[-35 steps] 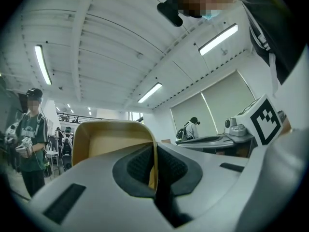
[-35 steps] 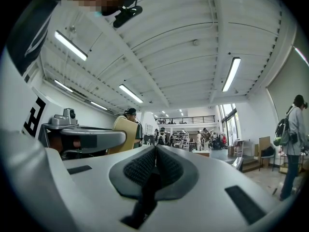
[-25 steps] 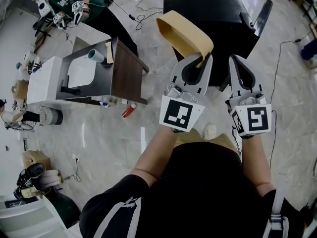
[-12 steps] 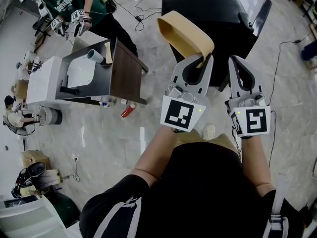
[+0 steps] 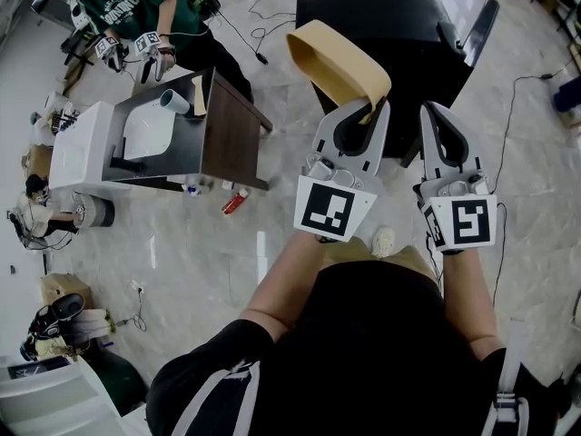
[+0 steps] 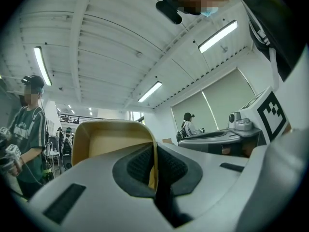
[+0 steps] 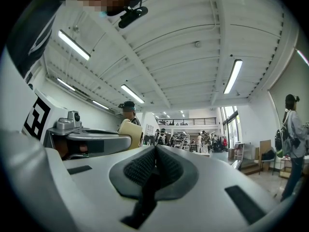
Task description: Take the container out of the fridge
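Note:
A tan, shallow container (image 5: 336, 62) is raised toward the head camera, above the floor. My left gripper (image 5: 373, 109) is shut on its rim. In the left gripper view the container's wall (image 6: 113, 141) stands between the closed pads of the left gripper (image 6: 154, 166), with its hollow side facing left. My right gripper (image 5: 433, 113) is held just to the right, shut with nothing in it. In the right gripper view the pads of the right gripper (image 7: 154, 158) meet, and the container (image 7: 131, 132) shows to the left beyond the other gripper.
A black cabinet (image 5: 390, 25) stands below and behind the grippers. At the left a dark table (image 5: 227, 134) carries a white appliance (image 5: 150, 134), and a person in a green shirt (image 5: 127, 3) holds grippers beside it. Cables and a red can (image 5: 235, 203) lie on the marble floor.
Both grippers and the container have stayed where they were. The person in the green shirt at the top left has shifted their hands a little to the right.

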A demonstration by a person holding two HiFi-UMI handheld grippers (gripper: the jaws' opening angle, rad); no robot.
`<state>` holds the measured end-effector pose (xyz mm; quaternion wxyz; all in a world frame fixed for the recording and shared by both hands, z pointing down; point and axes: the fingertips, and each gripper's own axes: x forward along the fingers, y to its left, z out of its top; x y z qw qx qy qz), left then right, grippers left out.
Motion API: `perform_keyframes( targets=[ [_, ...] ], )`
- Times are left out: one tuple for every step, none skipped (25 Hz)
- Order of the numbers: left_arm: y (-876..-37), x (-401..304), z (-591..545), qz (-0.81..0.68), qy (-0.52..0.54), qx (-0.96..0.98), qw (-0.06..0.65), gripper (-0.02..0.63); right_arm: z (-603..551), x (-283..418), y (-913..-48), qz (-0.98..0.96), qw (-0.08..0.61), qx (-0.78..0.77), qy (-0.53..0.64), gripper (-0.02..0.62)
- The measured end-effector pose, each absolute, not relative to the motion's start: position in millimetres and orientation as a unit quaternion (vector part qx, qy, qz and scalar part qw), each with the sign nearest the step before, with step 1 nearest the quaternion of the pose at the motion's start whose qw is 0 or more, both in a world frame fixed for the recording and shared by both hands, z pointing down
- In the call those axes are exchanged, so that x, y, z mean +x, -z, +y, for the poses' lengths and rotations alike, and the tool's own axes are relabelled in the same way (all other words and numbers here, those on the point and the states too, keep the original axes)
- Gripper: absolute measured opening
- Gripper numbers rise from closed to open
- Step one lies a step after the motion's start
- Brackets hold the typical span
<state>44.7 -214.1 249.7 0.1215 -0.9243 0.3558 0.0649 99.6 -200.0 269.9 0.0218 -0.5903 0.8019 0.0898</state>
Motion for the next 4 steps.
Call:
perform_keyframes(
  targets=[
    [-249.1, 45.0, -214.0, 0.357, -0.067, -0.924, 0.120, 0.025, -200.0, 100.3, -269.5, 0.802, 0.023, -0.590, -0.090, 0.035],
    [-248.9, 45.4, -214.1, 0.358, -0.067, -0.924, 0.120, 0.025, -200.1, 100.9, -269.2, 0.802, 0.023, -0.590, -0.090, 0.035],
    [-249.0, 45.8, -214.2, 0.359, -0.067, -0.923, 0.120, 0.025, -200.2, 101.4, -269.1, 0.802, 0.024, -0.590, -0.090, 0.035],
    [-249.2, 46.3, -214.3, 0.359, -0.066, -0.923, 0.121, 0.025, -200.3, 102.0, -269.0, 0.802, 0.024, -0.589, -0.091, 0.035]
  ],
)
